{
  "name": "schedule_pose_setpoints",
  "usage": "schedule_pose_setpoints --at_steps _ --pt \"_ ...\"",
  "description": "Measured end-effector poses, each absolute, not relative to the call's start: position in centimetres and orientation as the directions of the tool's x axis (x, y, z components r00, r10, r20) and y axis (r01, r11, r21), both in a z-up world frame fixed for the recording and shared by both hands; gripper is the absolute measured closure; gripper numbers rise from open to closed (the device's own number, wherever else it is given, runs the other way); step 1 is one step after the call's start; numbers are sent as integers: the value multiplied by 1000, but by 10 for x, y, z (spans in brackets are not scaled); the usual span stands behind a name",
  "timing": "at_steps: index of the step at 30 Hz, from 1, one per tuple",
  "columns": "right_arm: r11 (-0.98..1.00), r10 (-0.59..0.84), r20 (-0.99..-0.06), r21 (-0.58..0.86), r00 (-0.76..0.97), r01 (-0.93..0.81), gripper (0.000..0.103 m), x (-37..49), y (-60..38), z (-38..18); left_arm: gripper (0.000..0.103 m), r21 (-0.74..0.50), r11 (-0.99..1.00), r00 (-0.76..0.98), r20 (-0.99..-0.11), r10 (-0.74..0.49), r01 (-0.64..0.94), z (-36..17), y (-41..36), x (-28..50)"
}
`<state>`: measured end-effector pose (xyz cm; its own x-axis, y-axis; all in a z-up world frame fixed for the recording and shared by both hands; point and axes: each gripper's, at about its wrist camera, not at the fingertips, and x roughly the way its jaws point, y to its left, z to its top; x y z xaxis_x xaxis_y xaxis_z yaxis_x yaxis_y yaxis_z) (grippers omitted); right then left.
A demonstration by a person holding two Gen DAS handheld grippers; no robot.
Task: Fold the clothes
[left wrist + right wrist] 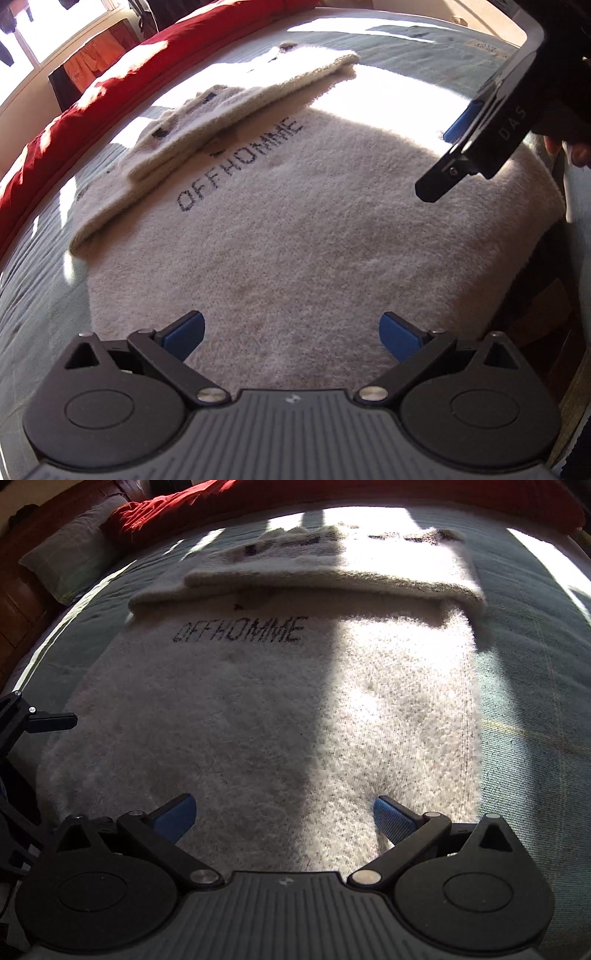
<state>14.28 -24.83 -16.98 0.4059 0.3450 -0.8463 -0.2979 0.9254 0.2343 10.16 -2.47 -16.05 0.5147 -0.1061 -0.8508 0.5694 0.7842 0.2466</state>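
A fuzzy cream sweater (280, 716) printed "OFFHOMME" lies flat on the blue-green bedspread (528, 686), its sleeves folded across the top. The left tongs (291, 334) and right tongs (284, 814) both hover spread wide above its lower part, gripping nothing. A red blanket (92, 96) lies beyond.

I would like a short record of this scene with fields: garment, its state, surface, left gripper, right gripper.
garment: fuzzy cream sweater with the lettering OFFHOMME
state: lying flat, sleeves folded across the far end
surface: grey-green bedspread, red blanket beyond it
left gripper: jaws open, over the near end of the sweater, holding nothing
right gripper: jaws open, over the near end, holding nothing
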Motion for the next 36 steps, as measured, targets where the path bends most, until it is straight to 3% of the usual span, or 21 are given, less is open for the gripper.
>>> schedule_pose_setpoints --at_steps 6,16,22,36 --pt "927 319 -838 178 442 -330 0 132 -244 -174 0 150 842 468 -874 -133 519 -169 -14 106" --pt "917 334 -835 179 437 -357 0 131 -246 -173 0 159 836 447 -887 -112 526 -166 -19 111" --pt "914 342 -820 175 459 -367 0 137 -254 -145 1 316 757 567 -819 -87 572 -146 -28 97" --pt "805 170 -809 -215 563 -552 0 146 -260 -83 1 537 467 651 -750 -118 703 -154 -48 55"
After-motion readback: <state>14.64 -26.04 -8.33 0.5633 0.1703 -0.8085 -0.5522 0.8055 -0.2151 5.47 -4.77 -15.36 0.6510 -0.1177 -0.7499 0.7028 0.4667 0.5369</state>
